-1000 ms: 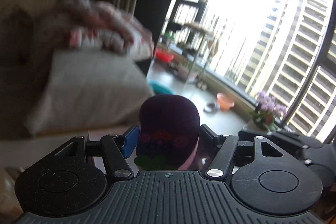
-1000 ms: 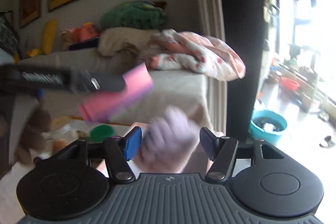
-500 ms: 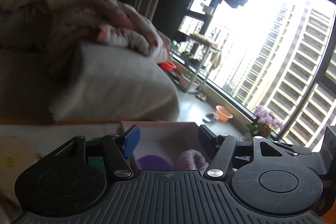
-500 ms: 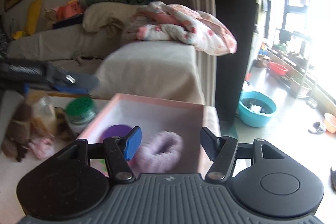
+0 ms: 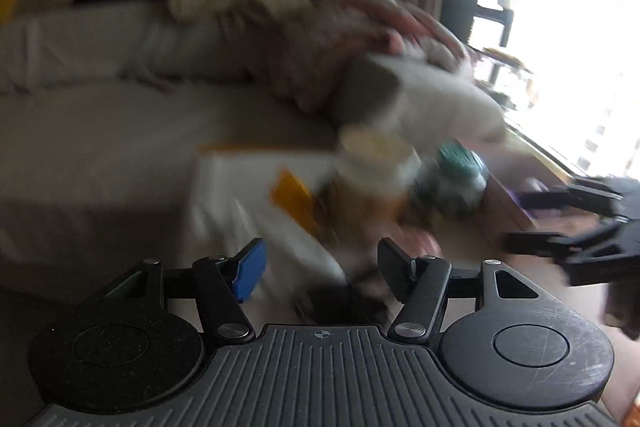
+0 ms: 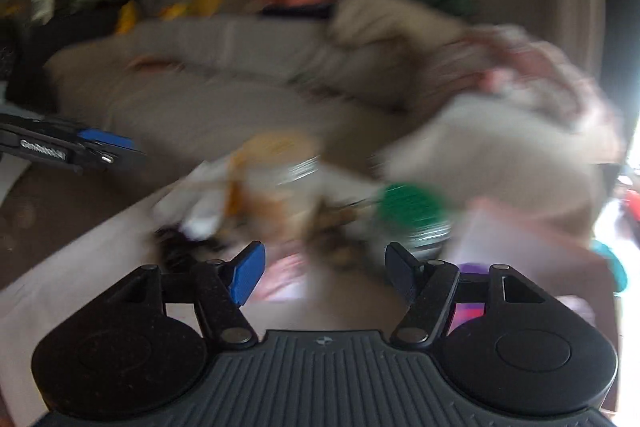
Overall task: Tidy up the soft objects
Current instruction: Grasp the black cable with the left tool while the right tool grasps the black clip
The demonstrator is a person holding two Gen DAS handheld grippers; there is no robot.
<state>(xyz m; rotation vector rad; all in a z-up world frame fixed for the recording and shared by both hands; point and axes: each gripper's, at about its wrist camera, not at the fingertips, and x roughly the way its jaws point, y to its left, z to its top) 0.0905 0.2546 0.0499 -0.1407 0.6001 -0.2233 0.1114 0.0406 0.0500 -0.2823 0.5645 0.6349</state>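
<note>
Soft objects: purple items now lie in the pink box (image 6: 520, 239); both grippers have swung back to the table clutter.
Left gripper (image 5: 320, 267) gapes empty; right gripper (image 6: 322, 271) is opening, empty. Jars (image 5: 376, 179) crowd ahead; box wall bounds the right.

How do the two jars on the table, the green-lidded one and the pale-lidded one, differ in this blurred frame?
The green-lidded jar has a dark green lid and looks shorter; the pale-lidded jar has a cream lid, looks taller, and shows amber-brown contents. The green-lidded jar stands nearer the pink box; the pale-lidded jar is farther from it. Both stand upright.
</note>
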